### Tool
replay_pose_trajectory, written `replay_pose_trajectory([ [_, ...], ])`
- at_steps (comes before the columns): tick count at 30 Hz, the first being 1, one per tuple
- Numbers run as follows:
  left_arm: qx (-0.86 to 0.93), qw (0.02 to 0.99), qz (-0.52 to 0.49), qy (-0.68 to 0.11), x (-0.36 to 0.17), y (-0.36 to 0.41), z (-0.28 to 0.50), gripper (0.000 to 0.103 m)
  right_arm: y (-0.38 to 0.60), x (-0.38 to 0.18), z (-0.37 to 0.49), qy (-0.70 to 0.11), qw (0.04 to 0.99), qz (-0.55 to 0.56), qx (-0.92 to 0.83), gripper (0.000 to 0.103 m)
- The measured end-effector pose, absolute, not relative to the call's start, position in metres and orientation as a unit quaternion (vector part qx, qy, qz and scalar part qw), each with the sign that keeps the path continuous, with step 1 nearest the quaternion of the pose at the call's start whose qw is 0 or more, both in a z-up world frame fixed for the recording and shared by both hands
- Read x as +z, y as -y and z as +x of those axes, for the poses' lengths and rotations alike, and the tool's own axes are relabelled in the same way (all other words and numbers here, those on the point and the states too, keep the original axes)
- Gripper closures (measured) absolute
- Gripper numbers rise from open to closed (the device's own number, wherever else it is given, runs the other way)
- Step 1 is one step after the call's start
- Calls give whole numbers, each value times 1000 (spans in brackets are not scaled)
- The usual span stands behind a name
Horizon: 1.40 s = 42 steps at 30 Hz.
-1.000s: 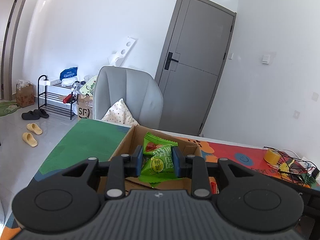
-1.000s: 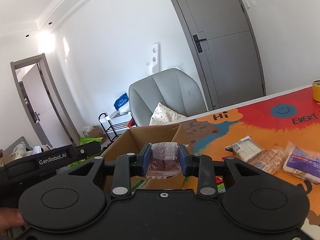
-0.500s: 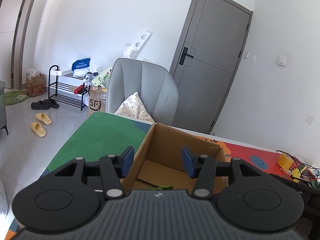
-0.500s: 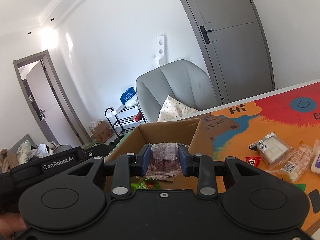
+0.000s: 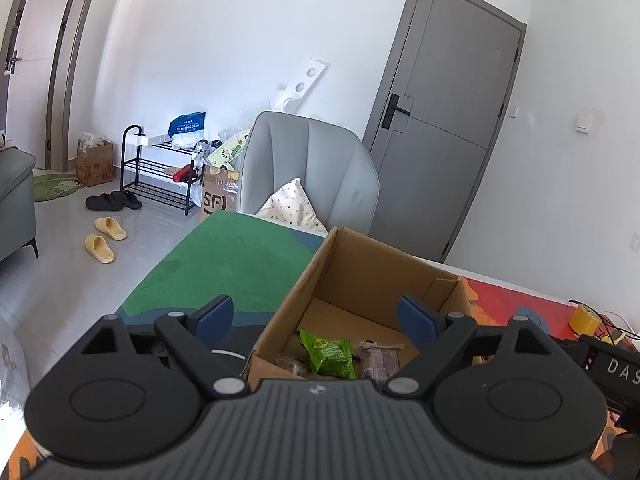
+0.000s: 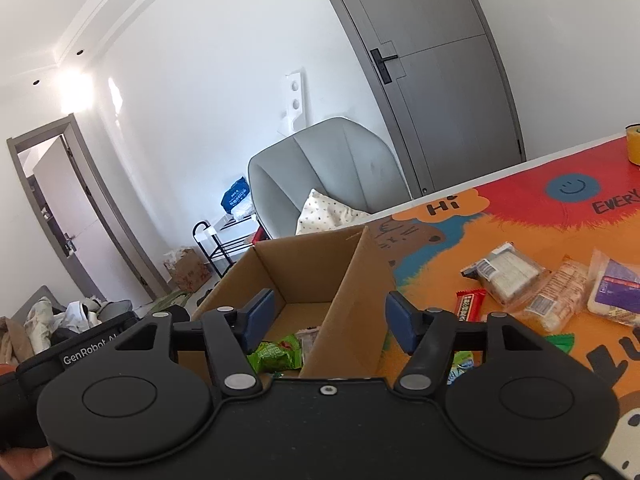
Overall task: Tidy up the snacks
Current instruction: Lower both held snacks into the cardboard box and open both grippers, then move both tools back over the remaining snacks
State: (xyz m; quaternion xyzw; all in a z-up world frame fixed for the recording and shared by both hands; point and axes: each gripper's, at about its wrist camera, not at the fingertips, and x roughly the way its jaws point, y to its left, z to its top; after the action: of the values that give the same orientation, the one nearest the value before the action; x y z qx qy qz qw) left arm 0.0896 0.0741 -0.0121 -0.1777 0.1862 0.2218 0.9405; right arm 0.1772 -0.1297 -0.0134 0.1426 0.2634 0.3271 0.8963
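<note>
An open cardboard box [image 5: 360, 276] stands on the colourful table mat; it also shows in the right wrist view [image 6: 304, 268]. Inside lie a green snack packet [image 5: 328, 354] and clear-wrapped dark snacks [image 5: 376, 360]; the green packet [image 6: 276, 354] shows in the right view too. My left gripper [image 5: 316, 316] is open and empty above the box's near left edge. My right gripper [image 6: 330, 320] is open and empty above the box's near right wall. Loose snacks lie on the mat to the right: a white pack [image 6: 504, 272], a red bar [image 6: 470, 304], a wafer pack [image 6: 560, 300].
A grey chair [image 5: 312, 172] with a dotted cushion stands behind the table. A yellow tape roll [image 5: 584, 318] and cables sit at the far right. A grey door [image 5: 448, 120] is behind. The other gripper's body [image 6: 80, 352] is at left.
Both grippers opened and let go: the green packet and the clear-wrapped dark snack now lie in the box. Both grippers have pulled back and up a little.
</note>
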Motion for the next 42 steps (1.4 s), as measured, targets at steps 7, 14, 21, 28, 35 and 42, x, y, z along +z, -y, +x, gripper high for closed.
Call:
replay_pose_trajectory([
  [7, 205, 942, -177, -197, -12, -58, 89, 13, 152, -17, 174, -270, 902, 144, 304, 21],
  [14, 169, 948, -170, -209, -13, -29, 92, 13, 182, -16, 170, -257, 915, 156, 268, 11],
  [21, 146, 954, -135, -225, -16, 11, 103, 13, 221, -22, 166, -242, 922, 172, 248, 9],
  [28, 121, 957, -115, -238, -21, 48, 110, 13, 264, -29, 170, -232, 927, 195, 219, 9],
  [35, 105, 959, -95, -244, -22, 82, 120, 13, 300, -38, 173, -220, 927, 221, 206, 9],
  [42, 97, 957, -74, -264, -36, 111, 132, 13, 325, -53, 178, -223, 928, 230, 193, 9],
])
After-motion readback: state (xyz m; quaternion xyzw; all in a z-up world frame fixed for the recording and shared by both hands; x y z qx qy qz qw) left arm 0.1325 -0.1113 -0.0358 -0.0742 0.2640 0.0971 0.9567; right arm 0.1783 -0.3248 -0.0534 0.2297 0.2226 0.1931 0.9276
